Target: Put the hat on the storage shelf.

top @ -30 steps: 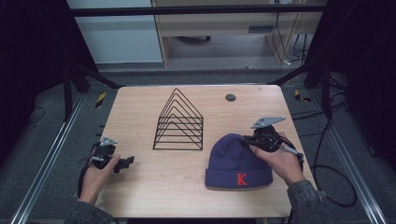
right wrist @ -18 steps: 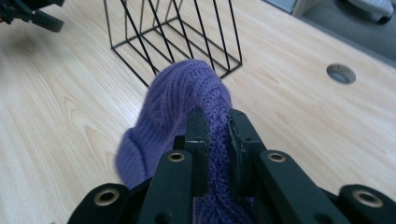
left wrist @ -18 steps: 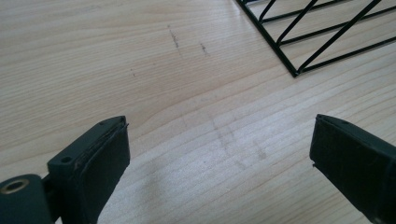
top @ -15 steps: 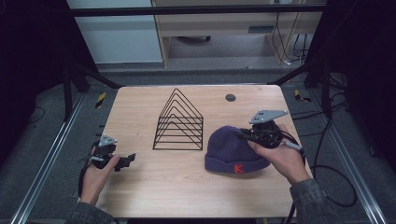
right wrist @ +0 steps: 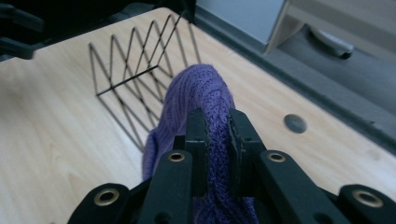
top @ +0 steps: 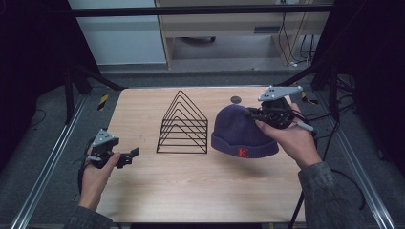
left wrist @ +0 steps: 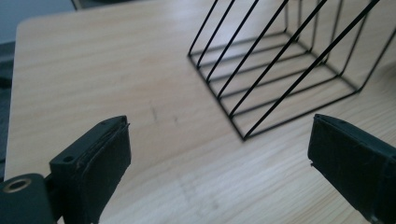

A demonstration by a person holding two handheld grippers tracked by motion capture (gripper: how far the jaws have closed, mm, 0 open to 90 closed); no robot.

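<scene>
Pale wood grain runs across the counter (top: 191,191), smooth and matte, with a faint scuff or two in the left gripper view. At the near left the left gripper (top: 129,155) sits low by the counter's edge, its fingers (left wrist: 100,163) spread wide with nothing between them; they point right toward the wire rack, which lies just ahead of them and a little farther from the person.

That wire rack (top: 184,125) stands at the middle of the counter: thin black rods bent into a row of nested triangles on a rectangular base, its long axis running near to far, its peaks upward. It looks rigid and light, with open slots between the frames.

Right of the rack, just beside it but apart, is the purple beanie (top: 243,131), a ribbed knit with a folded cuff that carries a red letter. The right gripper (top: 255,116) has it: the fingers (right wrist: 198,135) are closed hard on a pinch of the soft crown, the cloth bulging up between them. The cuff hangs toward the near side, and the hat appears lifted off the wood, though its shadow makes that hard to confirm. The rack lies left of the held hat, so the right hand is the nearer one to carry it across. A small dark disc (top: 235,99) lies beyond, near the far edge.
</scene>
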